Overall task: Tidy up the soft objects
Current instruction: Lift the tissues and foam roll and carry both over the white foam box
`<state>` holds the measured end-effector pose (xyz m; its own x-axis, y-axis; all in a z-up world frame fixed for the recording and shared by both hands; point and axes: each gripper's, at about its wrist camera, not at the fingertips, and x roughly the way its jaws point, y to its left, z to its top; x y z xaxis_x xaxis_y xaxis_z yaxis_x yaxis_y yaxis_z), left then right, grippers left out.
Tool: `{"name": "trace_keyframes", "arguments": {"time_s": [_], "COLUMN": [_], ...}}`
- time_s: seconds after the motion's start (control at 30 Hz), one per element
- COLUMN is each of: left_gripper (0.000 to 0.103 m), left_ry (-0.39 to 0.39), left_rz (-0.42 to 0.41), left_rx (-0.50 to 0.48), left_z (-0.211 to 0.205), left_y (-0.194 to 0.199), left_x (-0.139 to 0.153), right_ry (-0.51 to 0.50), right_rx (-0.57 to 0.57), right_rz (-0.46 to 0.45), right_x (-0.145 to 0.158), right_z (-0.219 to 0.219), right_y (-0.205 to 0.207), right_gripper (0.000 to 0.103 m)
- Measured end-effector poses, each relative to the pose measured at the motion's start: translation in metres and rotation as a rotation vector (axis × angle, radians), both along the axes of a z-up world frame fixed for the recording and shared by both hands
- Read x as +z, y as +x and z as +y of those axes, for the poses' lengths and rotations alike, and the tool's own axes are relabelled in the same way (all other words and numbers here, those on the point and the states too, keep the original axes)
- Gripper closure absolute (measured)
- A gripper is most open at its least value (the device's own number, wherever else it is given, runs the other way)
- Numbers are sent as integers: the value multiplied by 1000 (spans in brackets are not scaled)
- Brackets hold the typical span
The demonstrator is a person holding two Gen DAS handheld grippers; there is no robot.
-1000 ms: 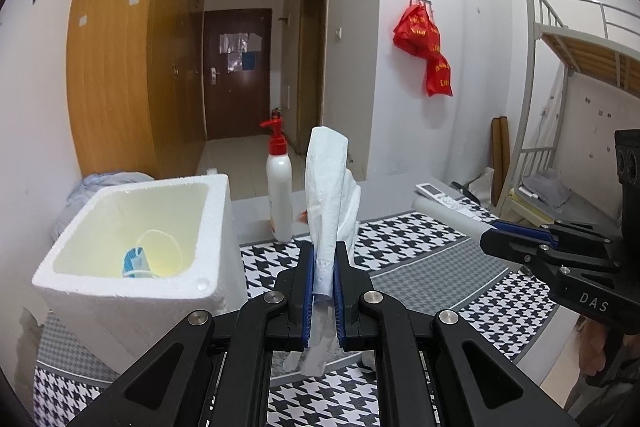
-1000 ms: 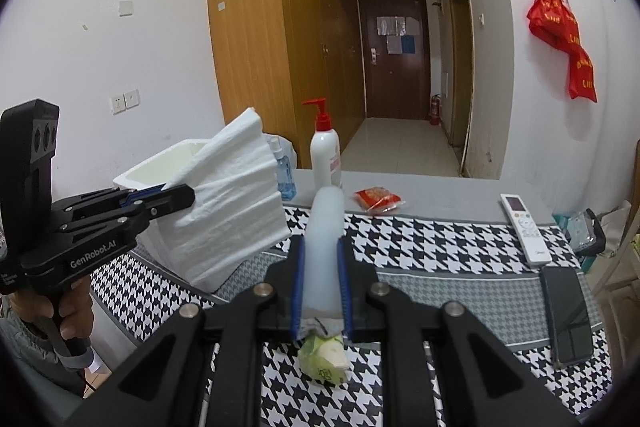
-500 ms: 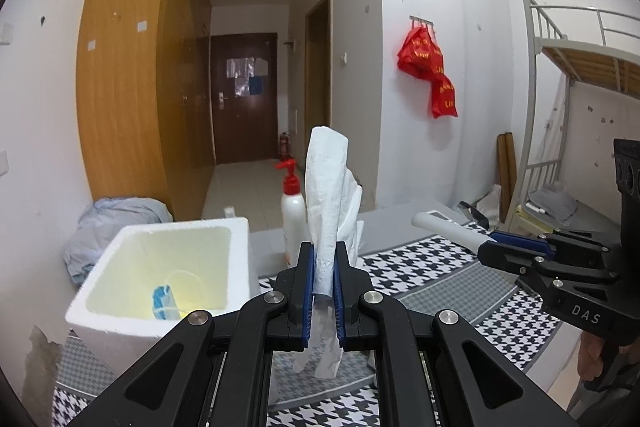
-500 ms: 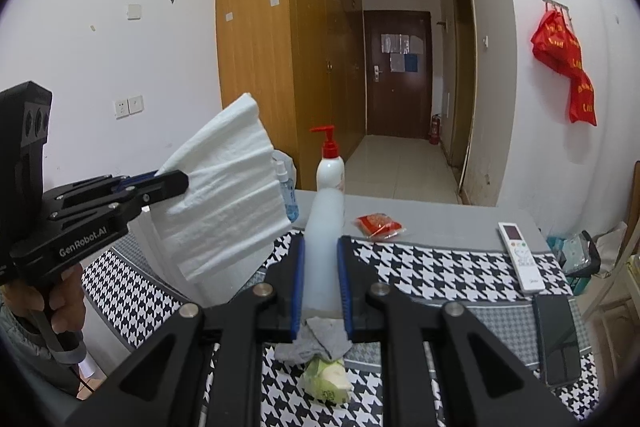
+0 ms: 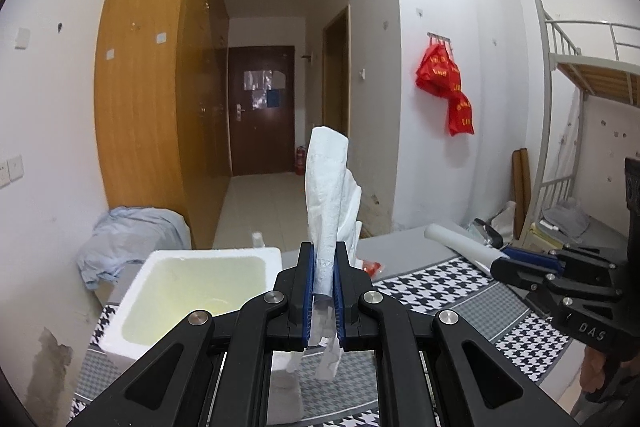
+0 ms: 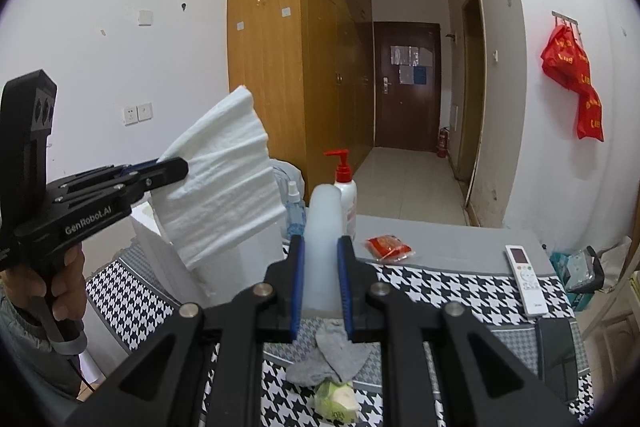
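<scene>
My left gripper is shut on a folded white paper tissue that stands up between its blue pads, held above the table. In the right wrist view the same left gripper and the fanned-out tissue are at the left, with a hand on the handle. My right gripper is shut on a pale, soft-looking cylinder that points forward. That right gripper and the cylinder show at the right of the left wrist view. A white foam box stands open below and left of the tissue.
A grey sock and a green-white crumpled lump lie on the houndstooth table cloth. Further back are a pump bottle, spray bottle, red packet, remote and phone. A heap of blue-grey cloth lies behind the box.
Both grippers have risen with their loads still held. The box and table sit lower in both views, and the grey sock has come into sight under the right gripper.
</scene>
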<state>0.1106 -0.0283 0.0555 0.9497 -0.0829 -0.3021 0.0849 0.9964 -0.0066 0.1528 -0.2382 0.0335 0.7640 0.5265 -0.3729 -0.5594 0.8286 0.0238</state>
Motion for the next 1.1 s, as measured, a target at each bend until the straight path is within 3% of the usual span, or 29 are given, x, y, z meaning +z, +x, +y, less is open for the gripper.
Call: {"name": "trace_keyframes", "arguments": {"time_s": [0.33, 1.1], "left_gripper": [94, 94], "left_ry": [15, 9], "left_rz": [-38, -11], "left_rx": [77, 246], "left_z": [17, 76], "left_y": [0, 1], "left_x": [18, 12], "right_ry": [7, 14], "right_rx": [56, 234], "right_rz": [-9, 17], "right_x": [7, 6], "right_z": [16, 81], "right_y": [2, 19], "right_gripper": [84, 84]}}
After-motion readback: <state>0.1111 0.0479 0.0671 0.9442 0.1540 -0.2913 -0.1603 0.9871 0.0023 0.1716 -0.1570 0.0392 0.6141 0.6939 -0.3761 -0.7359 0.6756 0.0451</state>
